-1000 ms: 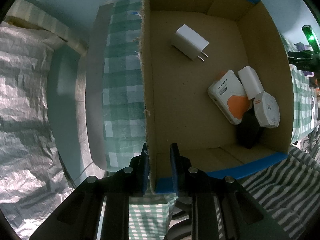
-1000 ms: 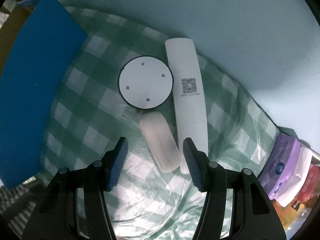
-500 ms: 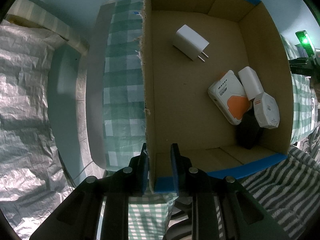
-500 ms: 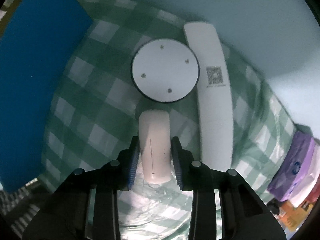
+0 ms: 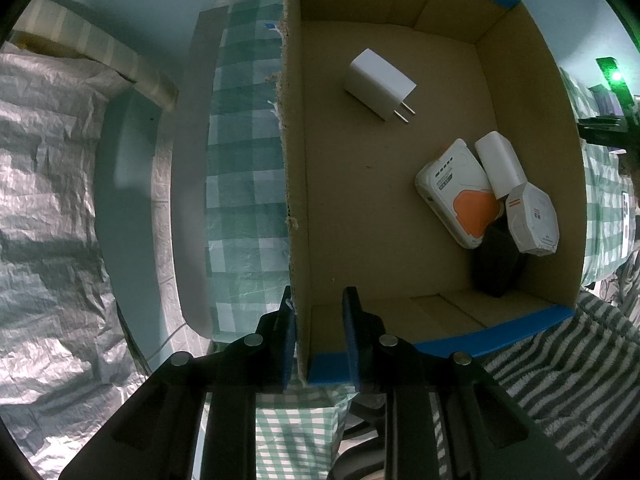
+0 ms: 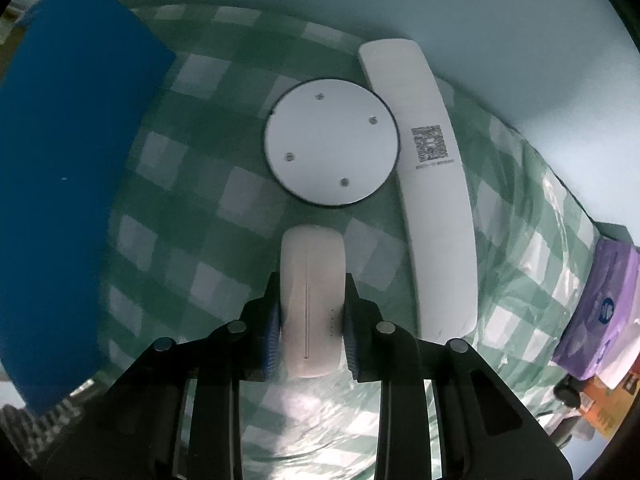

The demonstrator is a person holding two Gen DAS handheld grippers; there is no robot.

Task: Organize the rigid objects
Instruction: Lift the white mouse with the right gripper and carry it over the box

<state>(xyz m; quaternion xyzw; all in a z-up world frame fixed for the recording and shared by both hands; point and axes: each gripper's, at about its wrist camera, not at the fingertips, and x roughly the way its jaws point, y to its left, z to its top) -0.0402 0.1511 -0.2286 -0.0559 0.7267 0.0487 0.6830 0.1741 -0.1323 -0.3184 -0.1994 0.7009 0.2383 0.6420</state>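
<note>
Cardboard box (image 5: 400,208), open-topped, blue tape along its rim, standing on a green-and-white checked cloth (image 5: 244,184). The left gripper (image 5: 318,336) straddles the box's near left corner, one pad outside the torn left wall, the other inside; the outer pad touches the wall, but whether the jaws actually pinch it cannot be told. Contents, left to right: a white plug adapter (image 5: 380,84) lying alone near the far wall; a white and orange device (image 5: 456,196); a white rounded block (image 5: 500,164) leaning over it; a white hexagonal unit (image 5: 532,220); a black item (image 5: 496,264) beneath these, in the near right corner. Right wrist view, left to right: the box's blue outer wall (image 6: 60,168); a white oblong case (image 6: 312,300), clamped between the pads of the right gripper (image 6: 311,328), whose jaws have just closed onto it; a white round disc (image 6: 332,148) beyond it; a long white bar (image 6: 432,184) bearing a QR code; a purple tissue pack (image 6: 600,308) at the far right.
</note>
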